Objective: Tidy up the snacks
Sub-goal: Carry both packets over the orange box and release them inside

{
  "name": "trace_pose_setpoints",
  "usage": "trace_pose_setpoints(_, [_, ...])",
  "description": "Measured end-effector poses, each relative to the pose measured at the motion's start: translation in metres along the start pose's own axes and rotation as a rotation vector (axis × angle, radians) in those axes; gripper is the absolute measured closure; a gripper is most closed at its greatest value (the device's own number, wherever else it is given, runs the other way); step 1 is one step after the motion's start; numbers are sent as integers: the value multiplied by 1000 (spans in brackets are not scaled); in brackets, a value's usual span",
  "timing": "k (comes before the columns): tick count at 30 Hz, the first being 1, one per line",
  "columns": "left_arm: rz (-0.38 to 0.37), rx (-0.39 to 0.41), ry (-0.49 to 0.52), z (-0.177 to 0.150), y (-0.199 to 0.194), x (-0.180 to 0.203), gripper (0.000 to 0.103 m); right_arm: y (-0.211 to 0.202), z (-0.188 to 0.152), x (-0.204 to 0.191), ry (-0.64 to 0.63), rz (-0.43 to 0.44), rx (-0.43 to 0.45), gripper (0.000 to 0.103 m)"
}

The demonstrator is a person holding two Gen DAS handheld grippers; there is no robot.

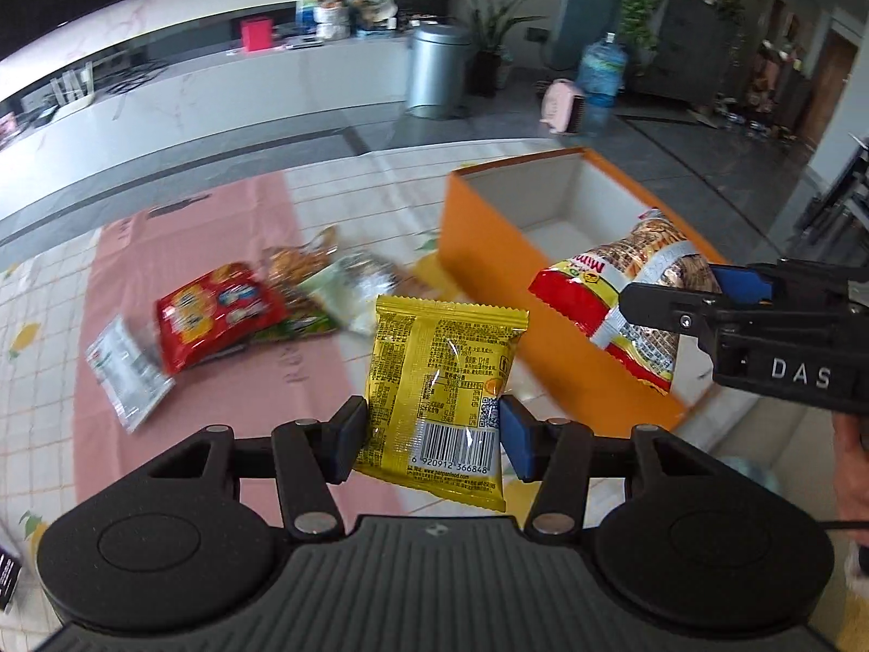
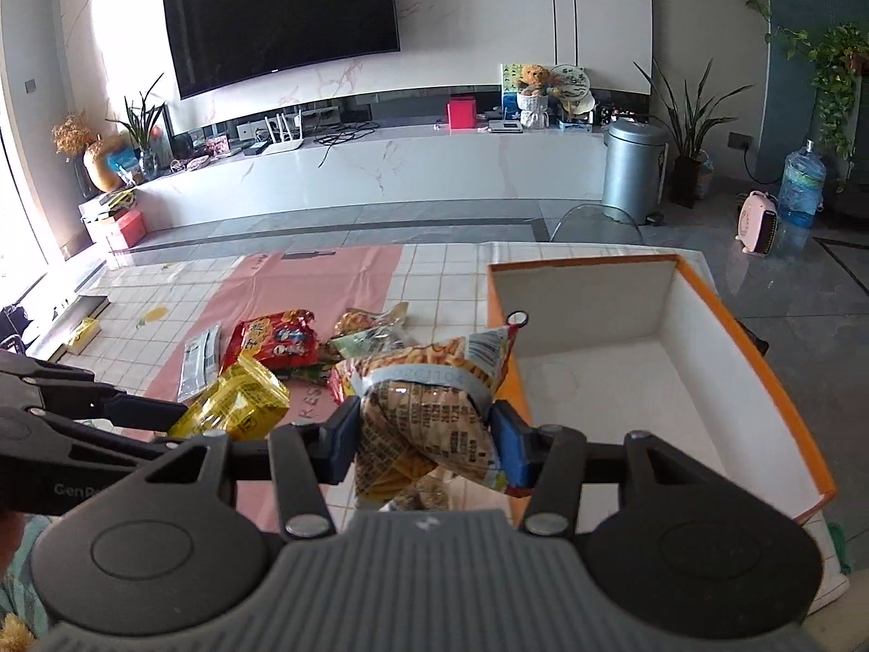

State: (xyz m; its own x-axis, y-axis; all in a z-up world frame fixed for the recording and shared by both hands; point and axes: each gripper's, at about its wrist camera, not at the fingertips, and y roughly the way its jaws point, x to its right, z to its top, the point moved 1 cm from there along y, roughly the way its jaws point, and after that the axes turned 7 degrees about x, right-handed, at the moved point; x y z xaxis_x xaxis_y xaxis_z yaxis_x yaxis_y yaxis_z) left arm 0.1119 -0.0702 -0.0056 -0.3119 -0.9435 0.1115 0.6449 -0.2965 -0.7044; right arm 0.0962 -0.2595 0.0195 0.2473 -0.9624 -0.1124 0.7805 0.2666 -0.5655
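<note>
Above the bench's right edge, both grippers carry snacks toward the orange box [image 2: 760, 380]: left gripper [image 1: 432, 437] jaws clamp a yellow packet [image 1: 440, 380], right gripper [image 2: 426, 445] jaws a noodle bag [image 2: 429, 407].

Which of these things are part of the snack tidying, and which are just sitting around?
Part of the job: yellow packet in the left tool; noodle bag in the right tool; orange box; loose snacks on the table.

Just lying about: bin; water jug; TV; pink heater.
</note>
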Motion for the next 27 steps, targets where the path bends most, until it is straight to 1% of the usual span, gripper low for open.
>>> trace_pose_setpoints(2, [-26, 0, 28, 10, 4, 17, 43, -7, 10, 23, 12, 4, -21, 54])
trace_pose_setpoints(5, [-68, -9, 62, 23, 15, 41, 44, -12, 17, 52, -6, -14, -51, 54])
trace_pose_setpoints(9, [-134, -57, 104, 41, 35, 71, 43, -14, 23, 93, -20, -14, -88, 54])
trace_pose_setpoints(11, [-153, -85, 140, 50, 46, 84, 43, -12, 27, 111, -38, -21, -126, 54])
trace_pose_setpoints(15, [-186, -141, 234, 65, 70, 111, 43, 1, 29, 147, -64, -24, -234, 54])
trace_pose_setpoints(17, [-210, -165, 275, 68, 83, 122, 43, 11, 27, 157, -93, -19, -274, 54])
trace_pose_setpoints(19, [-245, -221, 328, 69, 100, 133, 43, 22, 22, 163, -137, -3, -314, 54])
trace_pose_setpoints(21, [-265, -295, 366, 68, 117, 141, 43, 33, 17, 167, -177, 26, -356, 54])
trace_pose_setpoints(24, [-252, -374, 426, 64, 139, 148, 43, 52, 12, 170, -221, 65, -436, 53])
trace_pose_setpoints(26, [-233, -403, 456, 62, 152, 152, 43, 65, 10, 171, -233, 79, -488, 53])
trace_pose_setpoints(27, [-236, -423, 474, 61, 158, 156, 43, 71, 8, 171, -237, 80, -507, 53])
